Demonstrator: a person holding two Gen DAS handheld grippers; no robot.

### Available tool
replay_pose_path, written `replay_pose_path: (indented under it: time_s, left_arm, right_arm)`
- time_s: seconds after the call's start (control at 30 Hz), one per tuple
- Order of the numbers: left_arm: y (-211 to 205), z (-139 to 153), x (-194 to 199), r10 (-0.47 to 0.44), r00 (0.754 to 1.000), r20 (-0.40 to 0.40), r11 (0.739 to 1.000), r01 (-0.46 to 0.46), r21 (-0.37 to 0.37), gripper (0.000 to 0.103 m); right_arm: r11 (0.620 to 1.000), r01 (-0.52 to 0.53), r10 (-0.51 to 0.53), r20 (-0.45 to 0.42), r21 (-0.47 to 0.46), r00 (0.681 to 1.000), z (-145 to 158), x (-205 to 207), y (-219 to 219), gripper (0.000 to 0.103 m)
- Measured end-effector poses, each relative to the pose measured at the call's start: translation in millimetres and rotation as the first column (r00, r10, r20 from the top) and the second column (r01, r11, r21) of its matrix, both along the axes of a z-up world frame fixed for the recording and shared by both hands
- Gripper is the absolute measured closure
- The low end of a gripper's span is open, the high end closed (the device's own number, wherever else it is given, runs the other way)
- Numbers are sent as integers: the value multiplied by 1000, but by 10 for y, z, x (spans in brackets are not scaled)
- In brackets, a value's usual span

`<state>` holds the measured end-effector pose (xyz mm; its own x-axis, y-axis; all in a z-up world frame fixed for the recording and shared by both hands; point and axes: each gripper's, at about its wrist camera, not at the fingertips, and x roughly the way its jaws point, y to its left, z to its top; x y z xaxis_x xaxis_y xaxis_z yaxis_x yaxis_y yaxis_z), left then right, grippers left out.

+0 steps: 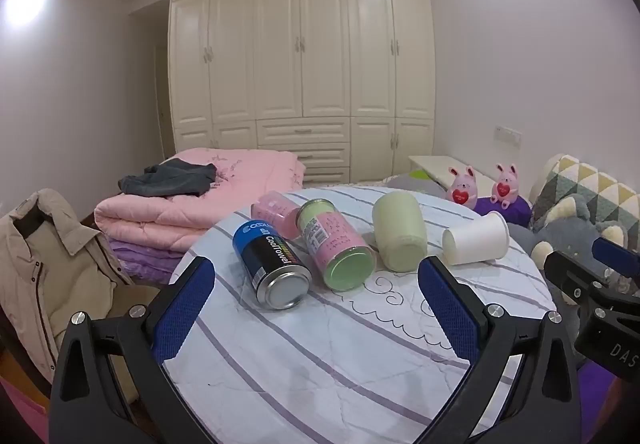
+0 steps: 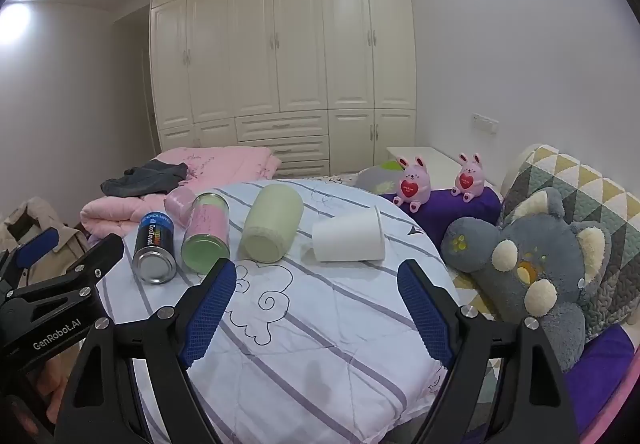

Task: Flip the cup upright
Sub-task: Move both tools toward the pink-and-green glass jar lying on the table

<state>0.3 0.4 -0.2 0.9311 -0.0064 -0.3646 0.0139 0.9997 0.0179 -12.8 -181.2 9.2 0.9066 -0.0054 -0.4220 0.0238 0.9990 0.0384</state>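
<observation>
A white paper cup (image 1: 476,240) lies on its side on the round table with the striped white cloth (image 1: 320,356), at the right end of a row of fallen containers. In the right wrist view the cup (image 2: 348,238) has its base toward me and its mouth to the far right. My left gripper (image 1: 316,280) is open and empty, hovering in front of the cans. My right gripper (image 2: 318,284) is open and empty, a short way in front of the cup.
Left of the cup lie a pale green cup (image 2: 272,228), a pink and green can (image 2: 208,238), a blue and black can (image 2: 156,248) and a pink container (image 2: 180,203). A grey plush (image 2: 532,264) lies to the right. Folded pink quilts (image 1: 192,203) lie behind.
</observation>
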Motion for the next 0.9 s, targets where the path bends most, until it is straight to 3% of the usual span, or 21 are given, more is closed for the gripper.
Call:
replay_pose_path:
  time_s: [0.9]
  left_arm:
    - [0, 64, -36, -18, 1000, 11, 1000, 18, 1, 0]
  right_arm:
    - [999, -22, 23, -25, 26, 999, -14, -2, 39, 19]
